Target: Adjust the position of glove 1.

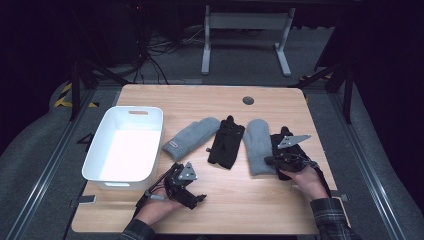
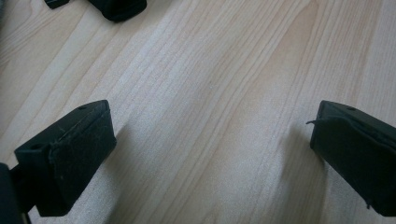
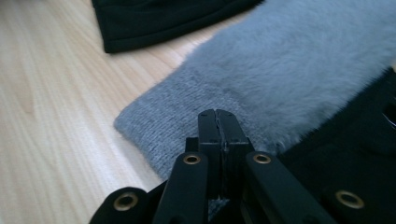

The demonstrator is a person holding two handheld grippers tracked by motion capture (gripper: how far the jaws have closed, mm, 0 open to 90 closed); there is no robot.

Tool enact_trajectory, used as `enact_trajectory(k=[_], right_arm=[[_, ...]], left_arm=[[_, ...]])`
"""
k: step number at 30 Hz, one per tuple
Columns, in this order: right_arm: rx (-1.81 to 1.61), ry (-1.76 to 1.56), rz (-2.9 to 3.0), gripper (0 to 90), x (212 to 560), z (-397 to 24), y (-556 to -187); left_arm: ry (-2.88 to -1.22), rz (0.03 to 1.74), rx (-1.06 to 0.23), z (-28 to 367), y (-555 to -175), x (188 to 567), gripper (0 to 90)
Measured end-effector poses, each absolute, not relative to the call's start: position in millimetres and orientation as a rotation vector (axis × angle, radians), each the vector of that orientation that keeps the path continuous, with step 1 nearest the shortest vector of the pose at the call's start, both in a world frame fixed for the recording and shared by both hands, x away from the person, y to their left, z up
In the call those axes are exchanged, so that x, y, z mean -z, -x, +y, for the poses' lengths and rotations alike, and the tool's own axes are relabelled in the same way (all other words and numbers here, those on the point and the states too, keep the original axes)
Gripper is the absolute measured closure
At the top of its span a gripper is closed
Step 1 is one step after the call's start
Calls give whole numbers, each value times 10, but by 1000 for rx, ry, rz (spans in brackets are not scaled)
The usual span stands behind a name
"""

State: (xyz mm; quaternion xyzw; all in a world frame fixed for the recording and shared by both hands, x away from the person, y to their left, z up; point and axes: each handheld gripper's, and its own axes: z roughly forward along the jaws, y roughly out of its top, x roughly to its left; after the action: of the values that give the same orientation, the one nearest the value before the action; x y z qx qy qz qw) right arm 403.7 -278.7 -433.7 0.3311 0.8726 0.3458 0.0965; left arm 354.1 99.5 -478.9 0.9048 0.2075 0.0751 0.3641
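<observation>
1. Bin (image 1: 102, 172) sits at your far left, white and walled, well away from the gloves.
2. Your left gripper (image 2: 210, 154) hovers over bare table (image 1: 240, 200), jaws wide, holding nothing.
3. Your right gripper (image 3: 218, 122) is pinched shut at the grey mitten's (image 3: 280, 84) cuff; a thin bite could slip, or snag the black glove (image 3: 355, 154) touching it.

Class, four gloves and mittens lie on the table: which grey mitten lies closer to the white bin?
The left grey mitten, with a small label at its cuff; the other grey mitten lies beyond the black glove.
</observation>
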Motion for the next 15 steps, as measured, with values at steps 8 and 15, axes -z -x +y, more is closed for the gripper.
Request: enact_trajectory(k=[8, 15], right_arm=[[-1035, -922, 2630, 900, 4331, -2665, -3981], [-1050, -859, 2673, 900, 4334, -2535, -3928]], left_arm=[[-2328, 534, -193, 995, -3541, 4790, 2], [-2328, 533, -193, 995, -3541, 4789, 2]])
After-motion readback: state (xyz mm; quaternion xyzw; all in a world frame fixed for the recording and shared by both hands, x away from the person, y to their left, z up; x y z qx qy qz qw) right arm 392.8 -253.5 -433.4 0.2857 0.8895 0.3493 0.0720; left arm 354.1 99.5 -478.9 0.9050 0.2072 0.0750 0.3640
